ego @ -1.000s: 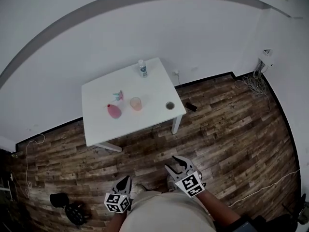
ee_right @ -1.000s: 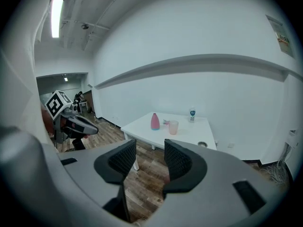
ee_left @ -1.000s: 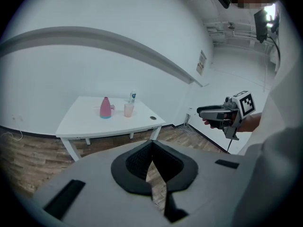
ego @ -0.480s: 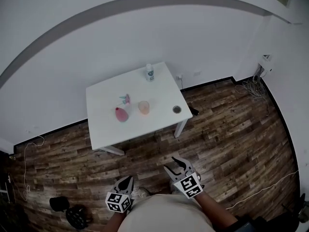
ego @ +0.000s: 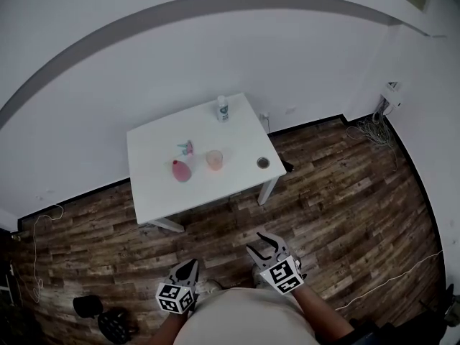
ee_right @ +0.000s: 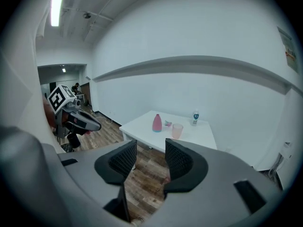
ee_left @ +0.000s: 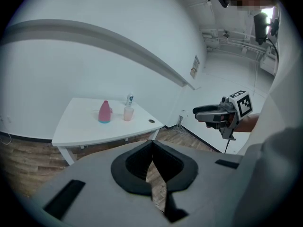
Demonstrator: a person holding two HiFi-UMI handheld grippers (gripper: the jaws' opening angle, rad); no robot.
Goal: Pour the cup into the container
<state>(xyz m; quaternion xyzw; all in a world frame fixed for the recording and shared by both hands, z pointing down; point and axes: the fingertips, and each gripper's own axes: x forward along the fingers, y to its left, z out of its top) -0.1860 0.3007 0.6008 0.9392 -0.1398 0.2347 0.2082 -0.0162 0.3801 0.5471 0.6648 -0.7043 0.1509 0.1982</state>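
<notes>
Up close, left tool (ego: 188, 266) has jaws together, empty; right tool (ego: 257, 243) has jaws apart, empty. Well ahead across the wood floor (ego: 345, 192), cup (ego: 214, 159) stands mid-counter (ego: 154, 192), just beside pink bottle (ego: 181, 170); clear bottle (ego: 223, 108) at far edge.

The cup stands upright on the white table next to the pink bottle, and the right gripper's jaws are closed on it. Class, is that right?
No. The cup stands upright on the white table next to the pink bottle, but the right gripper is not closed on it: the right gripper view shows its jaws apart and empty, well short of the table.
</notes>
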